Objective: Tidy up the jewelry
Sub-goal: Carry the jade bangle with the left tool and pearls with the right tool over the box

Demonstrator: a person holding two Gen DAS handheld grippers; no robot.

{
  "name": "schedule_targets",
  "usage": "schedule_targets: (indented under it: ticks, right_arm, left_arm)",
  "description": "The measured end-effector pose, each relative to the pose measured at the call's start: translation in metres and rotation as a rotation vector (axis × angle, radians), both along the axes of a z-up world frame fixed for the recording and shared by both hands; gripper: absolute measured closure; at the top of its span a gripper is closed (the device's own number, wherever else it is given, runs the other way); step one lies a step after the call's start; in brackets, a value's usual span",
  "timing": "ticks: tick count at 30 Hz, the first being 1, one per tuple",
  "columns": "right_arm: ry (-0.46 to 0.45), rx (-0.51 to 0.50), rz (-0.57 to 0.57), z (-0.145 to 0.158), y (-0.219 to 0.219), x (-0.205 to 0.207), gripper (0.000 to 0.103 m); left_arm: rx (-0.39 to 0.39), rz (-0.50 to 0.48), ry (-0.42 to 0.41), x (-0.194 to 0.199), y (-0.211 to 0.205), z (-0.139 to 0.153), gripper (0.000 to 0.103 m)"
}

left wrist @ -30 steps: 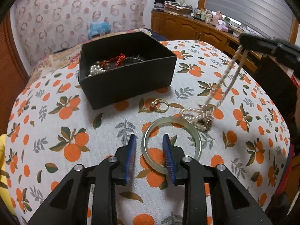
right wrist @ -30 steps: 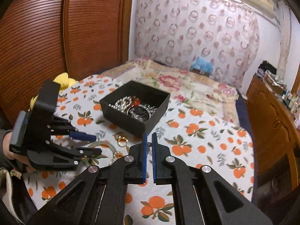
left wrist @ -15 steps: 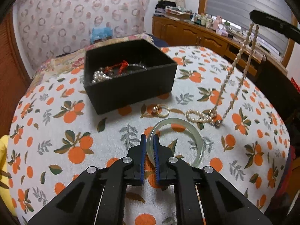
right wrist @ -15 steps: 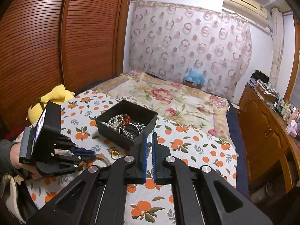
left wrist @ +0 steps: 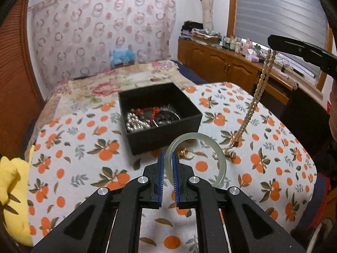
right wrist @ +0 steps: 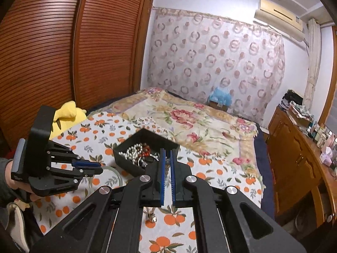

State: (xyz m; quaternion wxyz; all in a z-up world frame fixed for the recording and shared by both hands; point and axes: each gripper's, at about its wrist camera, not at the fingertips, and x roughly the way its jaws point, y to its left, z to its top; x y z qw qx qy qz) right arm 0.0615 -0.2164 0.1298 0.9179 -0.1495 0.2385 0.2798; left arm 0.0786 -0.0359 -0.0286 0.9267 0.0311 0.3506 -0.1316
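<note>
My left gripper (left wrist: 168, 158) is shut on a pale green jade bangle (left wrist: 221, 158) and holds it lifted above the cloth, in front of the black jewelry box (left wrist: 164, 132). The box holds pearls (left wrist: 134, 122), red beads and dark pieces. My right gripper (right wrist: 166, 158) is shut on a long beaded necklace (left wrist: 252, 105) that hangs from it to the cloth at the right; its clasp end (right wrist: 152, 216) dangles below the fingers. Gold rings (left wrist: 186, 154) lie on the cloth before the box. In the right wrist view the left gripper (right wrist: 92, 166) holds the bangle (right wrist: 105, 176).
An orange-print cloth (left wrist: 84, 158) covers the bed. A yellow plush toy (left wrist: 12, 189) lies at the left edge. A wooden cabinet (left wrist: 221, 67) with bottles runs along the right. Wooden sliding doors (right wrist: 63, 52) stand on the left.
My left gripper closed on the bangle and lifted it off the cloth. My right gripper rose higher, pulling the beaded necklace almost fully off the cloth.
</note>
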Motion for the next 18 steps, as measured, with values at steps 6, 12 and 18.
schedule_targets:
  ticks: [6,12,18]
  right_arm:
    - [-0.006,0.034,0.019,0.020,0.007,0.010,0.098]
    - [-0.021,0.053,0.024,0.036,0.015,0.018,0.098]
    - [-0.047,0.059,0.027,0.050,0.021,0.027,0.098]
  left_arm:
    - [-0.008,0.016,-0.037,0.001,0.006,0.017,0.096]
    - [-0.005,0.034,-0.071,0.002,0.012,0.032,0.096]
    - [-0.014,0.038,-0.081,0.010,0.019,0.039,0.096]
